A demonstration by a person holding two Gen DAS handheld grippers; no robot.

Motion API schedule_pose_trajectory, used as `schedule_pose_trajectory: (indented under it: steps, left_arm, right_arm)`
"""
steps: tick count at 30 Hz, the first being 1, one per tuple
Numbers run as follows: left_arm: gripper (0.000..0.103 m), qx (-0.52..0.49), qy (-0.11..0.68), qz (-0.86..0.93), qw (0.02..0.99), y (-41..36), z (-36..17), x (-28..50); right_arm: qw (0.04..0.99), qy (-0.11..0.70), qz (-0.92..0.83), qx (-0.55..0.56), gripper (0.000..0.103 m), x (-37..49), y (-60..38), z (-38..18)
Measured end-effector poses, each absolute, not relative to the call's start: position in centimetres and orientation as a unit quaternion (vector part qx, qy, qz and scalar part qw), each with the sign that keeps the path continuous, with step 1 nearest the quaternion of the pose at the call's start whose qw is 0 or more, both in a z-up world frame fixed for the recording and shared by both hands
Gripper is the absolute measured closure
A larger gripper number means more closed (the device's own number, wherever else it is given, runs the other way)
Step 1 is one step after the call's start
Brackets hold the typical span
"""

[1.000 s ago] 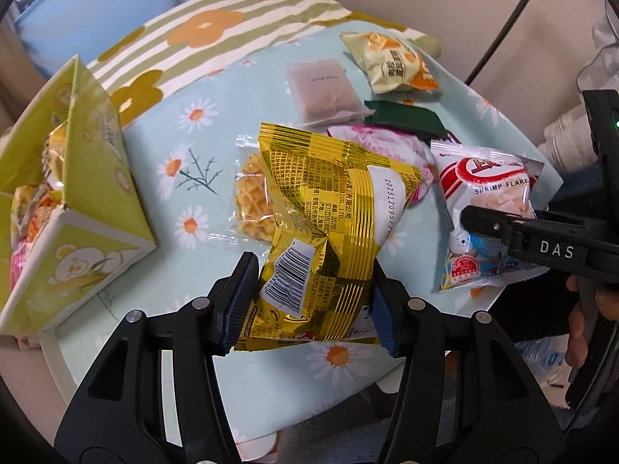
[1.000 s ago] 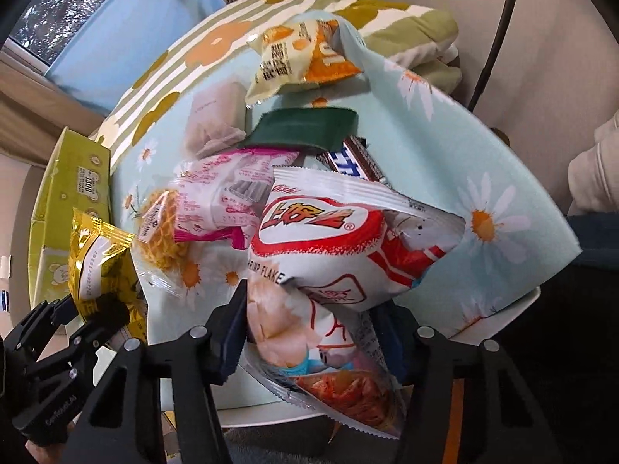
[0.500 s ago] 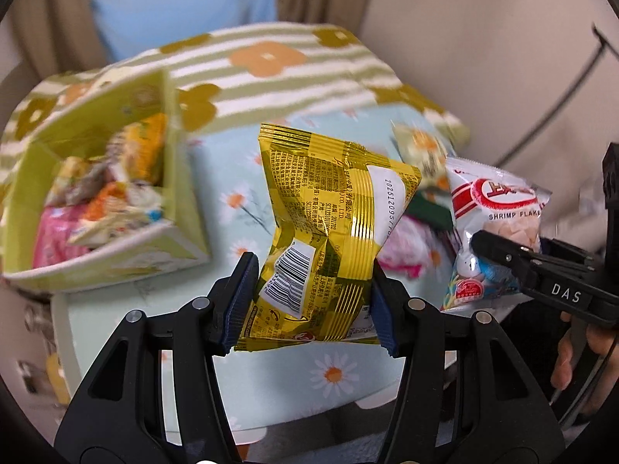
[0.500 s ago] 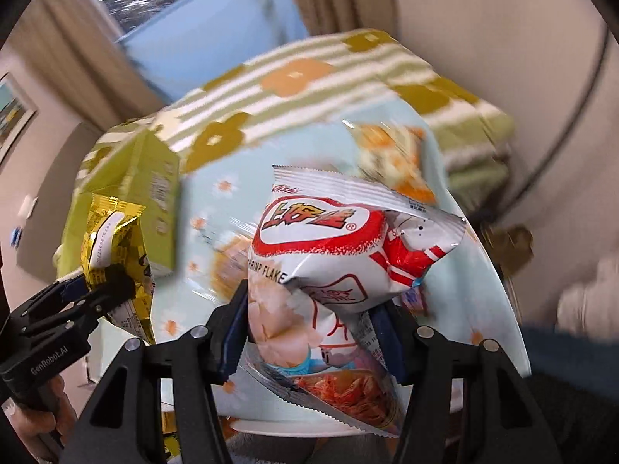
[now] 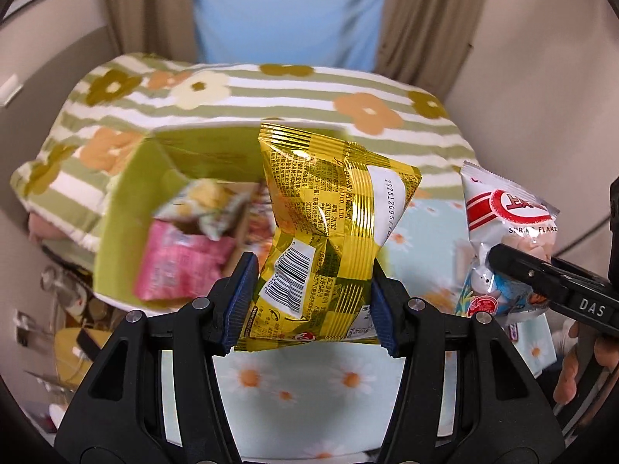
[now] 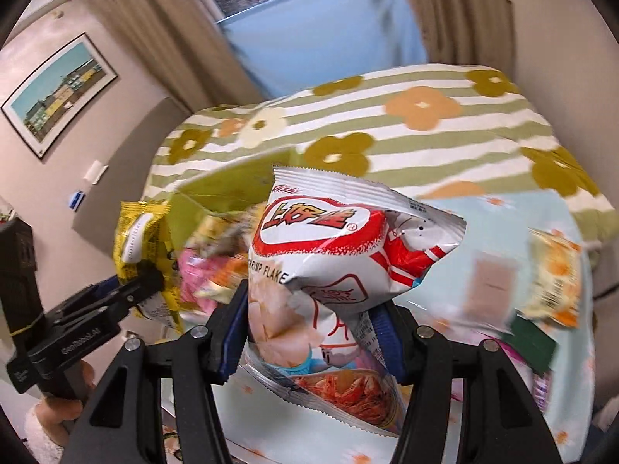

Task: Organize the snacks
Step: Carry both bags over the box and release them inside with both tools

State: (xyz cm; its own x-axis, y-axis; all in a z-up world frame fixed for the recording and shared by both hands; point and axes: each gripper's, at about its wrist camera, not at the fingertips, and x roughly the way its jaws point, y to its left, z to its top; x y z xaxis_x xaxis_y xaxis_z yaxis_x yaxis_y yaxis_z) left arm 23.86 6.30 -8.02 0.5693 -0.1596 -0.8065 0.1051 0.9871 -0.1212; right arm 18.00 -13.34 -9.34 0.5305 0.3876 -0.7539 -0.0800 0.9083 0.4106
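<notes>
Since the earlier frames I've swung both packets off the loose pile and across toward the green box (image 5: 127, 208), which now sits right behind them instead of off at the left edge. My left gripper (image 5: 309, 303) is clamped on the lower part of the gold snack bag (image 5: 329, 224), its blue pads pressing in from either side; the bag hangs clear of the daisy tablecloth (image 5: 294, 382), in front of the box's open top. My right gripper (image 6: 313, 332) is pinched the same way on the shrimp flake bag (image 6: 340, 247), also in the air, just to the right of the gold one.

The box already holds several packets — a pink one (image 5: 182, 263) lies at the front, others are blurred behind it. So a good share of the sorting looks done. Left over, as far as I can see from the right wrist view: an orange-and-cream packet (image 6: 557, 274), a pale brown sachet (image 6: 491, 290) and a dark green packet (image 6: 530, 342) on the cloth. I judge these two bags go in next, then the stragglers.
</notes>
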Motion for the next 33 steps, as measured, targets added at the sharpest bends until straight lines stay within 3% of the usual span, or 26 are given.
schedule_pose_trajectory:
  steps: [14,15,17,18,33]
  left_arm:
    - [0.052,-0.063,0.518,-0.055,0.851,17.5,-13.5,31.4]
    - [0.045,-0.070,0.518,-0.064,0.850,17.9,-13.7,31.5]
    - [0.019,-0.094,0.518,-0.089,0.845,18.8,-14.3,31.8]
    - [0.000,-0.097,0.516,-0.086,0.846,19.2,-14.6,31.8]
    - [0.001,-0.073,0.521,-0.079,0.847,20.6,-15.4,30.7]
  right_arm:
    - [0.842,0.492,0.168,0.143,0.049,24.3,-2.2,-10.4]
    - [0.840,0.497,0.165,0.143,0.049,24.5,-1.8,-10.7]
    - [0.836,0.505,0.157,0.145,0.049,24.7,-1.4,-11.3]
    - [0.834,0.509,0.153,0.146,0.049,24.9,-1.3,-11.5]
    - [0.819,0.539,0.136,0.140,0.049,25.7,-0.2,-12.8]
